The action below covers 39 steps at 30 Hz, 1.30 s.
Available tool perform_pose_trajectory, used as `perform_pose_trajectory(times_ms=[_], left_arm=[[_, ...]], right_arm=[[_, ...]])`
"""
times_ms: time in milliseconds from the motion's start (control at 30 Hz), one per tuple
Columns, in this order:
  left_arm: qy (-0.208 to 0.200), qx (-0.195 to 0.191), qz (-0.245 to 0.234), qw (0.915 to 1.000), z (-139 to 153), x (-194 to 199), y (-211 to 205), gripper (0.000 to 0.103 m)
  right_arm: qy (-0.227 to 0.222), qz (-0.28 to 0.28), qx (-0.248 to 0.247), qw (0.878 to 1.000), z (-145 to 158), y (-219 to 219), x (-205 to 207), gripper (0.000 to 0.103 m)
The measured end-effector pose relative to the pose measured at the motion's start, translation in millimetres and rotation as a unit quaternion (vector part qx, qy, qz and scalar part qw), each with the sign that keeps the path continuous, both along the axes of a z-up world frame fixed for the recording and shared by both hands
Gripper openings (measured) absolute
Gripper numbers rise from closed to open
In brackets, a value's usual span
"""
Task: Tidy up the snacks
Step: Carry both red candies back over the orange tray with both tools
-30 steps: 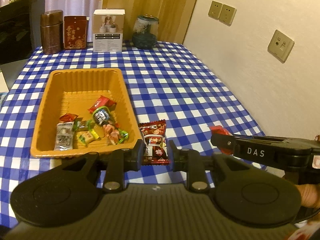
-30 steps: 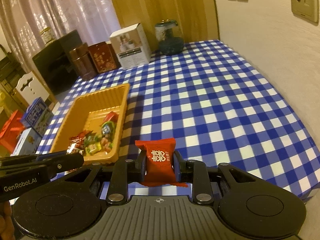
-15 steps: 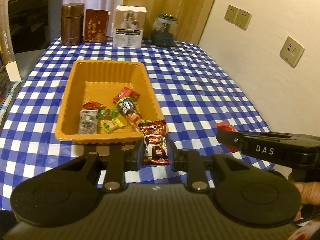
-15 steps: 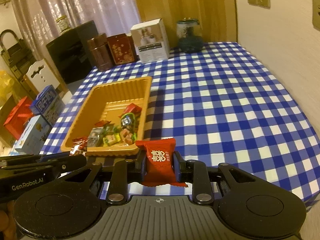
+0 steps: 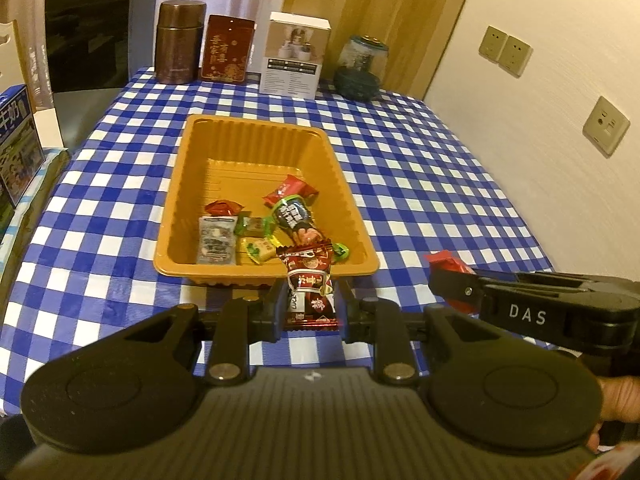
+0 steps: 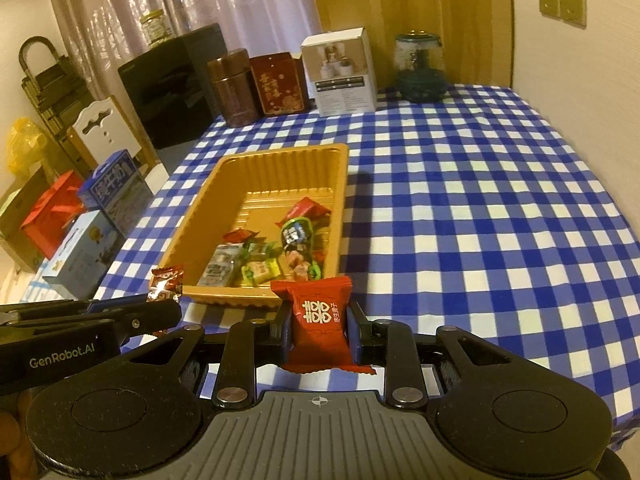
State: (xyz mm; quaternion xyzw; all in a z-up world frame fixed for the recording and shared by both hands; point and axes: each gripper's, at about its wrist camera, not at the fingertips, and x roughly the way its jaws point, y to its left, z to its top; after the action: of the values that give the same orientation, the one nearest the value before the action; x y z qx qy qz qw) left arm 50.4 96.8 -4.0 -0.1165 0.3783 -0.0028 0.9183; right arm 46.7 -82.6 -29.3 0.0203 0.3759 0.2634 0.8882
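My left gripper (image 5: 310,306) is shut on a dark red candy packet (image 5: 310,280), held just in front of the near rim of the orange tray (image 5: 176,216). The tray holds several wrapped snacks (image 5: 296,220). My right gripper (image 6: 318,322) is shut on a bright red snack packet (image 6: 318,320), near the tray's front right corner (image 6: 340,184). The right gripper also shows at the right of the left wrist view (image 5: 452,280). The left gripper and its packet (image 6: 166,282) show at the left of the right wrist view.
A blue-and-white checked cloth (image 5: 420,184) covers the table. At its far edge stand a brown canister (image 5: 178,42), a red box (image 5: 228,48), a white box (image 5: 296,58) and a glass jar (image 5: 360,66). Boxes (image 6: 100,216) sit beyond the table's left edge.
Both grippers have risen and pulled back with their packets still held. The tray now sits further ahead and more centred in both views.
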Motion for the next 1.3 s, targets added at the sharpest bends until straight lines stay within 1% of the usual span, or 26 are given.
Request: perform_pose_trajectory(times_ms=[533, 1300], left_arm=[[0.006, 0.003, 0.020, 0.9998, -1.3, 13.4, 21.1, 0.022], [0.012, 0.006, 0.028, 0.9995, -6.4, 60.1, 45.1, 0.022]], right_arm=[[0.004, 0.029, 0.002, 1.000, -3.7, 32.9, 16.7, 0.028], [0.011, 0.042, 0.003, 0.999, -11.2, 68.2, 67.4, 0.028]])
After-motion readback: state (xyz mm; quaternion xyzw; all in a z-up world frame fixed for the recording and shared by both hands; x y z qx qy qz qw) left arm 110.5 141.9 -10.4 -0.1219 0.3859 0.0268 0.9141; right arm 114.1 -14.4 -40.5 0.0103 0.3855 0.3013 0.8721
